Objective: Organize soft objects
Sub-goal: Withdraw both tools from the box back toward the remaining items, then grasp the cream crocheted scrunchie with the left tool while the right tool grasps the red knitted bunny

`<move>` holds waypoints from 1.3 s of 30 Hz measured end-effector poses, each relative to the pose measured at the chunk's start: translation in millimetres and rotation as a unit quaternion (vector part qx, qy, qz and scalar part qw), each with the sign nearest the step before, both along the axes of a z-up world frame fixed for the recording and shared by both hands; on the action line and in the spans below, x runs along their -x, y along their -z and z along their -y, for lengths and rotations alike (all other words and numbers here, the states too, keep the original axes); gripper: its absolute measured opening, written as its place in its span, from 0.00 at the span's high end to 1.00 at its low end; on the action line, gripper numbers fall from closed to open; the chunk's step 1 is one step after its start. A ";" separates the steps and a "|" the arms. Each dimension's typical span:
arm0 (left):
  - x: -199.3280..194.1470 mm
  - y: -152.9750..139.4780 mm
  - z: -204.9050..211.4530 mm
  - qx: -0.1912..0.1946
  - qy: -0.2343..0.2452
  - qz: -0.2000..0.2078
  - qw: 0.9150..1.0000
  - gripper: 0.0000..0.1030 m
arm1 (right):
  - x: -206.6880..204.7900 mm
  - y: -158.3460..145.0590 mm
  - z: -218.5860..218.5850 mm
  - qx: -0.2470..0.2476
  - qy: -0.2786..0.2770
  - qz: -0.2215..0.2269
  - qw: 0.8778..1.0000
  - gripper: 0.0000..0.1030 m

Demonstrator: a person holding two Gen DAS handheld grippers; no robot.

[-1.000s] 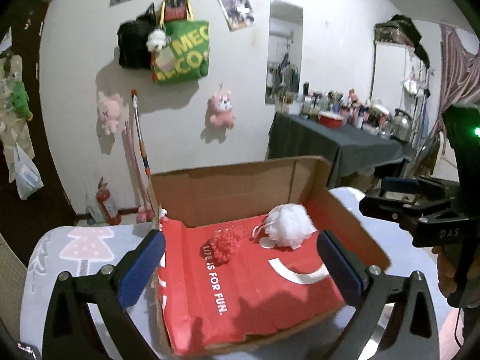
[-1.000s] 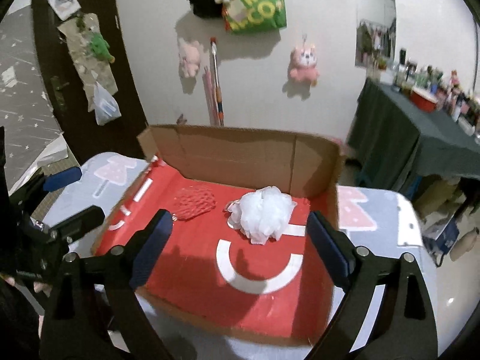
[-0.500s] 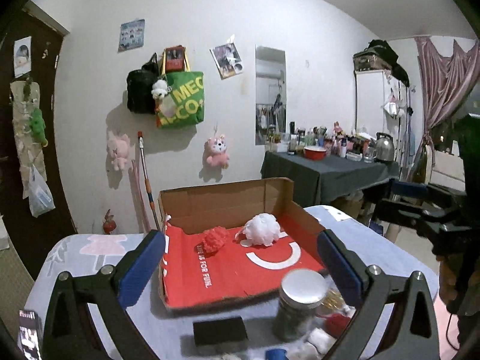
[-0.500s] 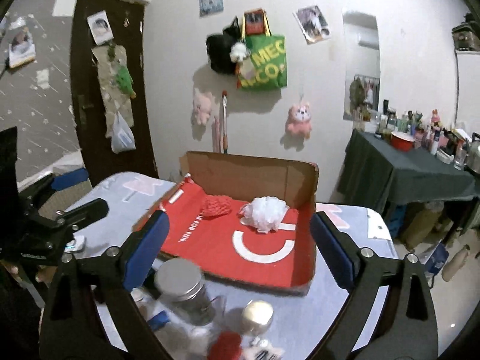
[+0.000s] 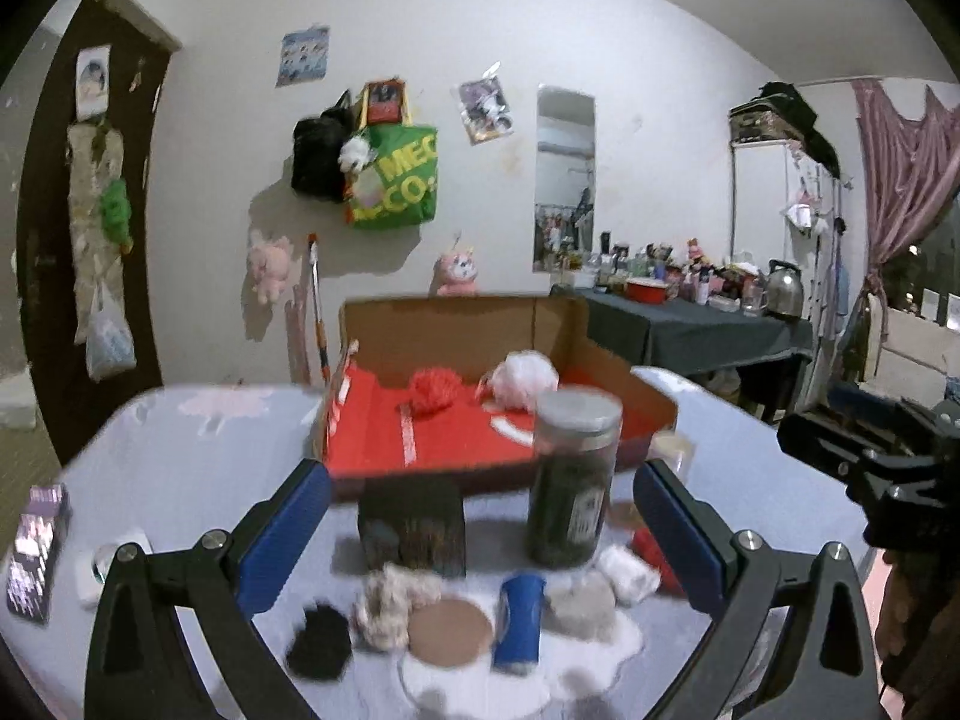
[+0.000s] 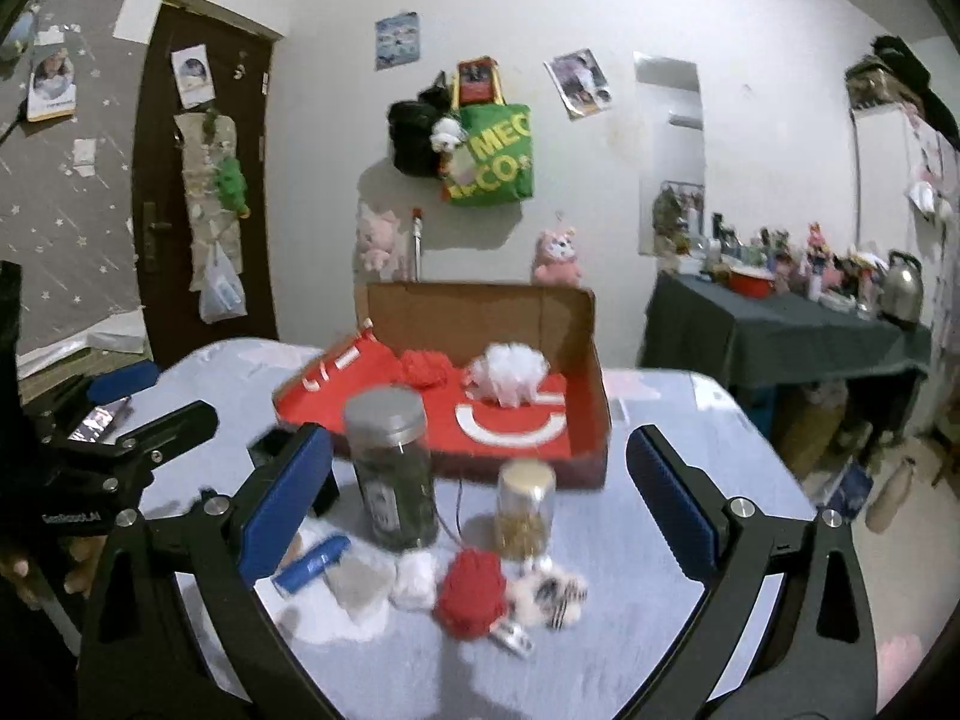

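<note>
Both grippers pulled back from the open cardboard box w/ red printed liner [image 6: 576, 360] since a sec ago: box then filled both views, now sits farther off, and the near-side pile on the pale printed tablecloth [image 6: 690, 516] has come into view. Both views blurred.

Left gripper [image 5: 480, 534]: jaws wide apart, nothing btwn pads. Right gripper [image 6: 480, 498]: jaws at about full spread, have just been opening a bit more; nothing held.

Reading: drop-off phase looks done, hands seem to be returning for next soft item. Task partway.

Containers:
- Box: red mesh puff [image 6: 425, 367] and white mesh bath puff [image 6: 509, 373] lie on liner toward back wall, side by side, apart. Same two as before, not shifted.
- Tall clear jar w/ grey screw lid [image 6: 391, 474], dark contents, upright, lid on, just in front of box.
- Small clear jar w/ pale lid [image 6: 525, 507], yellowish contents, upright beside it.

Still outside box, soft items:
- red yarn pompom [image 6: 471, 594]
- white/black fuzzy piece [image 6: 549, 597] touching it
- small white fluffy ball [image 6: 414, 579]
- black fluffy pompom [image 5: 318, 648]
- beige fluffy clump [image 5: 390, 603]

Blue tube [image 5: 519, 621] and dark block [image 5: 414, 531] also there; prob not soft.
</note>
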State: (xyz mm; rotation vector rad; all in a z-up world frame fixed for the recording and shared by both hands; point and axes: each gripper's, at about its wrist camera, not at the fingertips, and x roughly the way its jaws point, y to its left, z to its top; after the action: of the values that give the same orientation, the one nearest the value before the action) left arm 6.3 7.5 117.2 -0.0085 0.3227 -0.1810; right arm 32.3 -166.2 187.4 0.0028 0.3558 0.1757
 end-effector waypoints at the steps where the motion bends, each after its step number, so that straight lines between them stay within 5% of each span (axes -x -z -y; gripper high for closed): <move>1: 0.7 7.8 -0.6 0.005 -0.003 -0.006 1.000 0.00 | 1.3 8.2 2.4 -0.003 0.003 -0.006 1.000 0.03; 9: -10.7 59.6 3.9 -0.013 -0.011 -0.057 0.998 0.00 | 0.5 77.1 1.2 0.003 0.028 -0.056 0.998 0.03; 16: -19.4 86.8 2.8 -0.016 -0.011 -0.097 0.995 0.00 | -3.6 106.3 -4.9 0.013 0.028 -0.084 0.996 0.03; 30: -23.9 76.4 -19.0 -0.013 -0.024 -0.105 0.994 0.00 | -11.3 108.0 -7.1 0.005 0.026 -0.095 0.995 0.03; 39: -42.7 67.7 -36.4 -0.051 -0.012 -0.117 0.992 0.06 | -31.9 100.3 -4.5 -0.018 0.008 -0.114 0.993 0.03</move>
State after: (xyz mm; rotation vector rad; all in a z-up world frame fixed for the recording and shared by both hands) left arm 49.0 44.0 49.5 0.0689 0.5650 -0.1397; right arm 64.2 -161.6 87.1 0.0617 0.5800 0.1653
